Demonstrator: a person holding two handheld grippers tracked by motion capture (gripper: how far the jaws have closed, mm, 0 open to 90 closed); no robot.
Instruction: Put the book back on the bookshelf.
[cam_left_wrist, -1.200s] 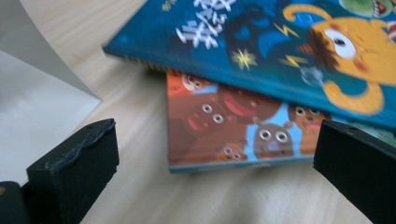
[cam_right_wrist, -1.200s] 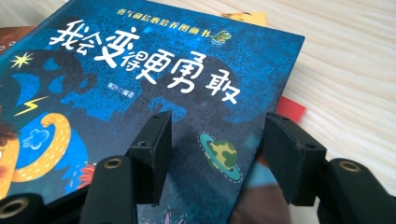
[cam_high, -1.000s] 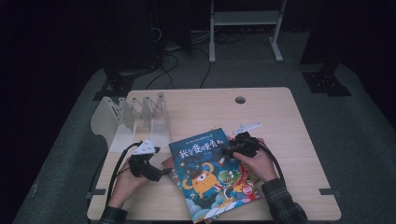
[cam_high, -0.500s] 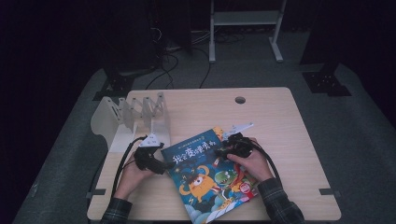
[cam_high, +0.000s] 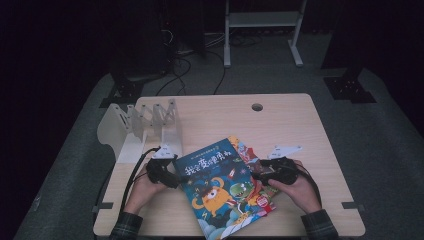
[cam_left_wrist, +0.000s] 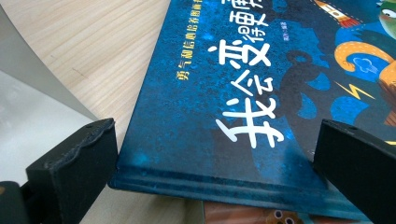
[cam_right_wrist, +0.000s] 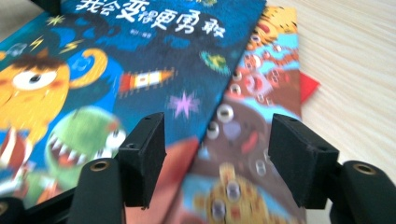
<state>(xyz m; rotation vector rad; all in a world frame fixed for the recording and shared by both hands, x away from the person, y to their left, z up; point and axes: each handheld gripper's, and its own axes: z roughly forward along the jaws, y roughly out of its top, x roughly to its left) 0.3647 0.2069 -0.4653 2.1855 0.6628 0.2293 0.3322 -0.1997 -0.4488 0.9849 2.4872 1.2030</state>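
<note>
- High view: my left gripper (cam_high: 172, 176) sits at the blue picture book (cam_high: 217, 187), jaws apart astride its spine corner, likely to steady or lift it.
- My right gripper (cam_high: 260, 175) is at the opposite edge; its jaws have just been opening and stand apart over the second book (cam_right_wrist: 243, 154) underneath, gripping nothing.
- Both lie on the pale wooden bench (cam_high: 280, 125), white book rack (cam_high: 145, 125) at left, dark room around.

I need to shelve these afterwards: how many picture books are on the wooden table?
2, maybe more hidden beneath. A blue monster-cover picture book lies on top between the grippers; an orange-brown googly-eyed picture book lies under it, sticking out on its right side.
</note>
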